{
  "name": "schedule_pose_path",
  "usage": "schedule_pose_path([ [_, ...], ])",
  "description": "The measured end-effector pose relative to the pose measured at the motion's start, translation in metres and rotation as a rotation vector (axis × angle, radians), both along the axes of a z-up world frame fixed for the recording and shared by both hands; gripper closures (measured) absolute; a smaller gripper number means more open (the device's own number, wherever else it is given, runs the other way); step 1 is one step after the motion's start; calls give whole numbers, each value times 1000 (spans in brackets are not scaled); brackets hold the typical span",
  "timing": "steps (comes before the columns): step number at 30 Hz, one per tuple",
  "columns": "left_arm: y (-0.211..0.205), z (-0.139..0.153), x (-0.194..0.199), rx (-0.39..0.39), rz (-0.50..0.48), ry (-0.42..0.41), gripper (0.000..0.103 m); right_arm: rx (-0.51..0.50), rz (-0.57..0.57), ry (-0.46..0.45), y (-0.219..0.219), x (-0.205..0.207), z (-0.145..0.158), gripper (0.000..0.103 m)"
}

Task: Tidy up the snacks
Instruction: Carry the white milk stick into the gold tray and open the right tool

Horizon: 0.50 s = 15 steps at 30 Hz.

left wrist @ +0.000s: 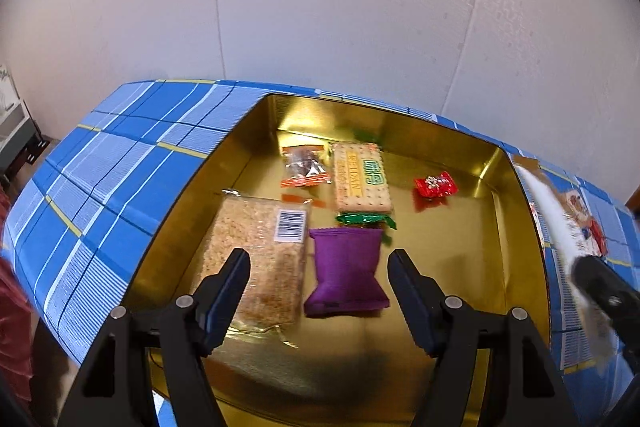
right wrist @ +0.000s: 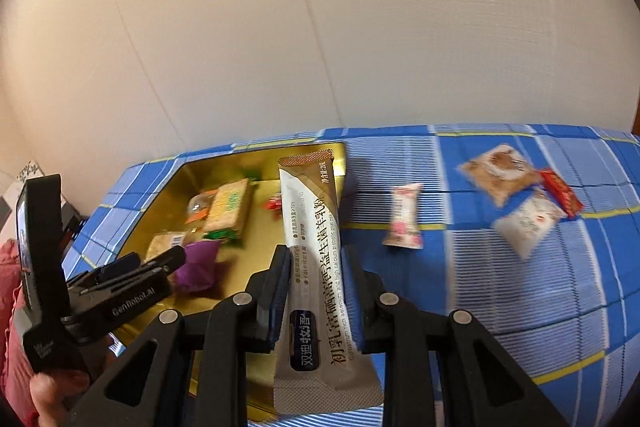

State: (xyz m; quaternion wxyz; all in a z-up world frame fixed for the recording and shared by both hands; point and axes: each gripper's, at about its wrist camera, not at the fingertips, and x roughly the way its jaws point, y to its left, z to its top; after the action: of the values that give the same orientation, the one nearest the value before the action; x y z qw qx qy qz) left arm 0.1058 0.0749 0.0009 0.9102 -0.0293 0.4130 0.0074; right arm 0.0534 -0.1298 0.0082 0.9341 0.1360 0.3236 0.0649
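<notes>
A gold tin (left wrist: 460, 267) lies open on a blue checked tablecloth (left wrist: 120, 167). In it are a rice-crisp pack (left wrist: 256, 251), a purple pouch (left wrist: 344, 271), a biscuit pack (left wrist: 362, 177), an orange-edged packet (left wrist: 304, 167), a green wrapper (left wrist: 360, 219) and a red candy (left wrist: 436, 185). My left gripper (left wrist: 320, 267) hangs open over the purple pouch and holds nothing. My right gripper (right wrist: 318, 251) is shut on a long white-and-brown stick sachet (right wrist: 308, 195), held at the tin's (right wrist: 152, 211) right edge. It shows blurred at the right of the left wrist view (left wrist: 600, 287).
On the cloth right of the tin lie a pink-and-white candy (right wrist: 404, 217), a brown pouch (right wrist: 500, 171), a white packet (right wrist: 528, 227) and a red packet (right wrist: 560, 195). A pale wall stands behind the table. A hand (right wrist: 48, 395) in a red sleeve holds the left gripper (right wrist: 136, 267).
</notes>
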Motion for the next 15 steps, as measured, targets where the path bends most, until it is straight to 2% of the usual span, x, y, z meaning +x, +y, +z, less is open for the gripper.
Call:
schedule_pose_path([
  [3,8,2,-2,-12,20,-7,31,-9,10,30,17,15,0,77],
  [7,19,3,-2,-32,43,-8,30,-2,-30,98,29,43,-7,77],
  [15,25,2,0,-69,61,3,30,-78,-116,142,41,76,-11,74],
])
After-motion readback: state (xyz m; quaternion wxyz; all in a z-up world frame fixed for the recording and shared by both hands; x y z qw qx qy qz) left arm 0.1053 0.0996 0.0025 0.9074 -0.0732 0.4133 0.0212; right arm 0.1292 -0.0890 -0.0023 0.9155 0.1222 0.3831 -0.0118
